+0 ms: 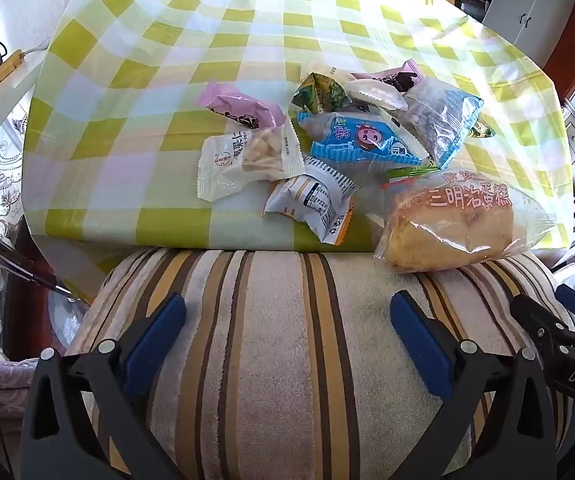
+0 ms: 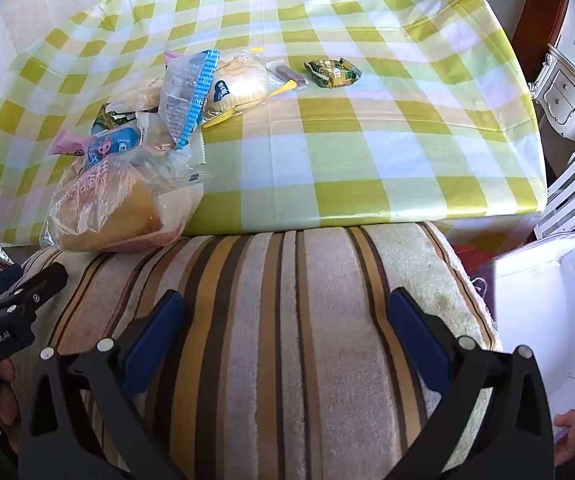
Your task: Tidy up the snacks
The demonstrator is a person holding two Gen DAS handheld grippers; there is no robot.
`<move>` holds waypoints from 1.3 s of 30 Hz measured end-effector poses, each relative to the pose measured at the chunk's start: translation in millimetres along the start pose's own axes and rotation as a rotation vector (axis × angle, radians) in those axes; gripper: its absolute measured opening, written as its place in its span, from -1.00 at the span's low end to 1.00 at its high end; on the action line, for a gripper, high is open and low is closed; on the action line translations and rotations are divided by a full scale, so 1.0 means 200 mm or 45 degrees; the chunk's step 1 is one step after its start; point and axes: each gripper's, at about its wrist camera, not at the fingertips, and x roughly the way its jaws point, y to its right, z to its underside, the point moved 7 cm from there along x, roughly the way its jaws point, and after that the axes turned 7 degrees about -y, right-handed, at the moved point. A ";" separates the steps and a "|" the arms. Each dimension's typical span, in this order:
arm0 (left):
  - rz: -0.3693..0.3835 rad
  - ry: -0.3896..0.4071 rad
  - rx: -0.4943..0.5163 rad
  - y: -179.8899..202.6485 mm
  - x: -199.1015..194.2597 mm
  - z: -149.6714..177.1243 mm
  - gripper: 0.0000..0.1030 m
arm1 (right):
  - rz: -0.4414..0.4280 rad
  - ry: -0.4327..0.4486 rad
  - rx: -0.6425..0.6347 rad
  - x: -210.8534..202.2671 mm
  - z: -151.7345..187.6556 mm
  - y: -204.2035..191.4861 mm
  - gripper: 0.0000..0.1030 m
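A heap of wrapped snacks lies on the checked tablecloth [image 1: 135, 92]. In it are a large sandwich-cake bag [image 1: 447, 220] at the near edge, a blue packet [image 1: 363, 136], a pink packet [image 1: 243, 110], a white nut packet [image 1: 247, 160] and a clear blue-edged bag [image 1: 443, 120]. In the right wrist view the cake bag [image 2: 115, 208] sits at the left, and a green packet [image 2: 332, 73] and a small brown bar [image 2: 287, 74] lie apart farther back. My left gripper [image 1: 287, 308] and right gripper [image 2: 287, 300] both hang open and empty over a striped cushion, short of the table.
The striped cushion [image 1: 279, 360] fills the foreground below the table's near edge. A white open bin [image 2: 547, 300] stands low at the right, with a hand [image 2: 571, 428] at its corner. White furniture [image 2: 567, 92] stands beyond the table's right side.
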 end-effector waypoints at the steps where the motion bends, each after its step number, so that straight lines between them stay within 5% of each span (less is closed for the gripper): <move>1: -0.005 0.001 0.002 0.00 0.00 0.00 0.92 | 0.000 0.002 0.000 0.00 0.00 0.00 0.97; 18: -0.089 0.034 -0.006 0.02 -0.04 0.01 0.92 | 0.006 -0.002 -0.005 0.00 0.00 -0.01 0.97; 26: -0.024 0.075 -0.030 0.00 -0.05 0.00 0.90 | -0.002 0.030 0.002 -0.01 0.00 0.00 0.97; 39: -0.051 0.071 -0.020 0.02 -0.03 0.01 0.92 | 0.040 0.058 -0.014 0.01 -0.01 0.00 0.97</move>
